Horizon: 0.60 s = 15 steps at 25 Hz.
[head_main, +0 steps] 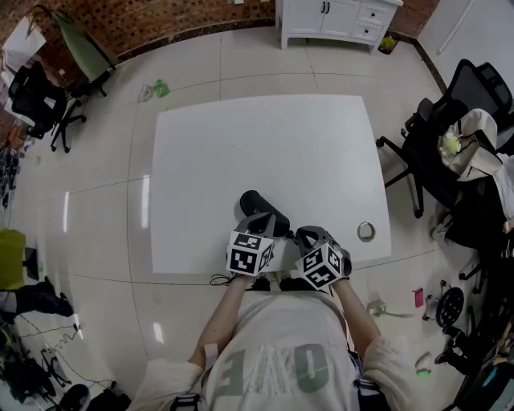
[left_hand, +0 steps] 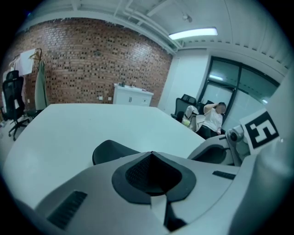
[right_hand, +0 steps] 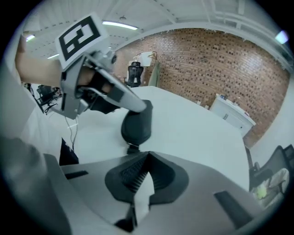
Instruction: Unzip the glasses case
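Note:
A black oval glasses case (head_main: 259,205) lies on the white table (head_main: 265,144) near its front edge. My left gripper (head_main: 259,220) is shut, its tips at the case's near end. In the left gripper view the jaws (left_hand: 151,153) meet with nothing between them, and the case (left_hand: 110,149) sits just beyond, to the left. My right gripper (head_main: 308,235), just right of the case, is also shut. In the right gripper view its tips (right_hand: 148,154) are close behind the case's (right_hand: 137,125) small zipper pull (right_hand: 132,149). I cannot tell whether they touch. The left gripper (right_hand: 143,106) overlaps the case's top.
A small metal ring (head_main: 366,231) lies on the table at the right. Black office chairs (head_main: 450,136) stand to the right, another chair (head_main: 36,100) at the far left, and a white cabinet (head_main: 337,16) by the brick wall. A thin cable (head_main: 220,279) hangs at the table's front edge.

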Motion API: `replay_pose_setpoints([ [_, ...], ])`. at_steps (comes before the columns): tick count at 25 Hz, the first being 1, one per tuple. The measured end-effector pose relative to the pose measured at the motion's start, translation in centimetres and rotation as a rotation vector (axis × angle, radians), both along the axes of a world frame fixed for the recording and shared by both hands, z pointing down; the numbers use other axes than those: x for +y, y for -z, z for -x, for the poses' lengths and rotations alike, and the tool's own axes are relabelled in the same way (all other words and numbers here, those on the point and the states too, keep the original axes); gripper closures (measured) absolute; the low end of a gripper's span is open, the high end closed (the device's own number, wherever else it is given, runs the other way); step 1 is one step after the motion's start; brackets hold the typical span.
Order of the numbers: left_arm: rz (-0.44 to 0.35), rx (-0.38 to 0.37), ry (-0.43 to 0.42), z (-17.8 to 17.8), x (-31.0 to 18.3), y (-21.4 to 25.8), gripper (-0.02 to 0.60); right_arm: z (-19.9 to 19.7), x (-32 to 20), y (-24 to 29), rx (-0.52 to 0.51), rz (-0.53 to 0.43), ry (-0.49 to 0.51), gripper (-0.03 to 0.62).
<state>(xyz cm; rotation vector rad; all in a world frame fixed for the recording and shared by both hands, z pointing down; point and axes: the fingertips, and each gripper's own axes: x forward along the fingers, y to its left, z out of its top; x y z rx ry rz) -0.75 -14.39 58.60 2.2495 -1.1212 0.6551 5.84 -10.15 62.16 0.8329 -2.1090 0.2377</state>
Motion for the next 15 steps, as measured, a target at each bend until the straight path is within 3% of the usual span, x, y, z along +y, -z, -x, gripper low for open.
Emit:
replay_pose_setpoints([
  [3, 0.008, 0.014, 0.006, 0.2, -0.2, 0.1, 0.580, -1.5, -2.0, 1.4, -0.040, 0.000, 0.029, 0.594],
  [8, 0.014, 0.029, 0.010, 0.0, -0.1, 0.2, 0.580, 0.5, 0.4, 0.7, 0.047, -0.004, 0.314, 0.592],
  [10, 0.016, 0.032, 0.008, -0.1, -0.1, 0.3, 0.580, 1.4, 1.0, -0.3, 0.070, 0.008, 0.359, 0.585],
  [11, 0.019, 0.033, 0.008, 0.0, -0.2, 0.3, 0.580, 2.0, 1.1, -0.6, 0.070, 0.014, 0.375, 0.536],
  [15, 0.029, 0.043, 0.011, 0.3, -0.2, 0.3, 0.580, 3.2, 0.7, -0.7, 0.074, 0.017, 0.413, 0.533],
])
